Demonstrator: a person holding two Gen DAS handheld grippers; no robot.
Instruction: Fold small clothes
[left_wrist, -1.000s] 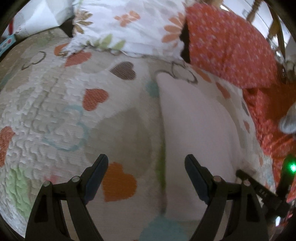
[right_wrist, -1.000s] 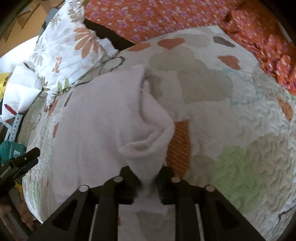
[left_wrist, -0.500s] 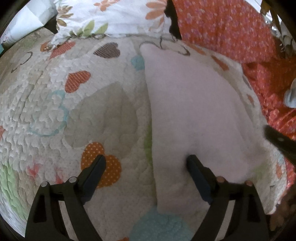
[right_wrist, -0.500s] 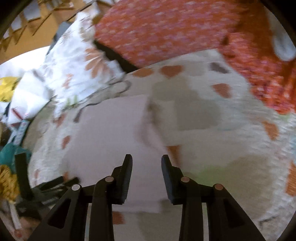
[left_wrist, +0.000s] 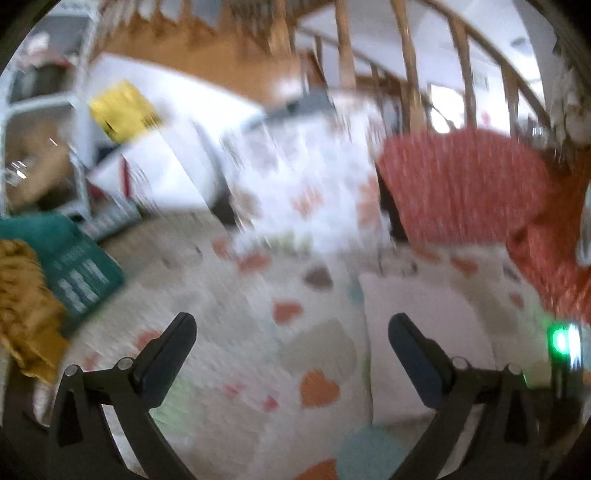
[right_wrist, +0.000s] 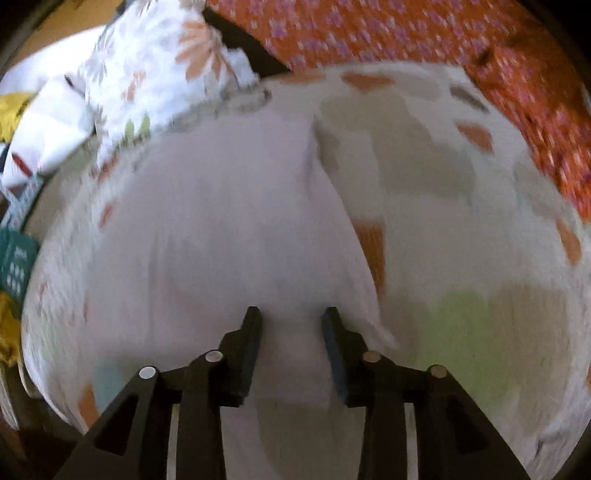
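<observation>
A pale white folded cloth (right_wrist: 229, 236) lies flat on the heart-patterned quilt (right_wrist: 461, 206). In the right wrist view my right gripper (right_wrist: 291, 317) is open and empty, its fingers just over the cloth's near edge. In the blurred left wrist view the cloth (left_wrist: 421, 325) lies on the quilt (left_wrist: 236, 332) ahead to the right. My left gripper (left_wrist: 291, 332) is wide open and empty, raised above the quilt, its right finger over the cloth's left edge.
A floral pillow (left_wrist: 310, 184) and an orange flowered pillow (left_wrist: 461, 184) stand at the back of the bed. A teal item (left_wrist: 74, 269) and mustard cloth (left_wrist: 22, 306) lie at the left. Wooden railing (left_wrist: 406, 74) rises behind. The orange bedding (right_wrist: 443, 37) also borders the quilt's far and right sides.
My right gripper let go of the cloth's raised corner and opened; the cloth now lies flat. My left gripper lifted and tilted up, away from the cloth, staying open.
</observation>
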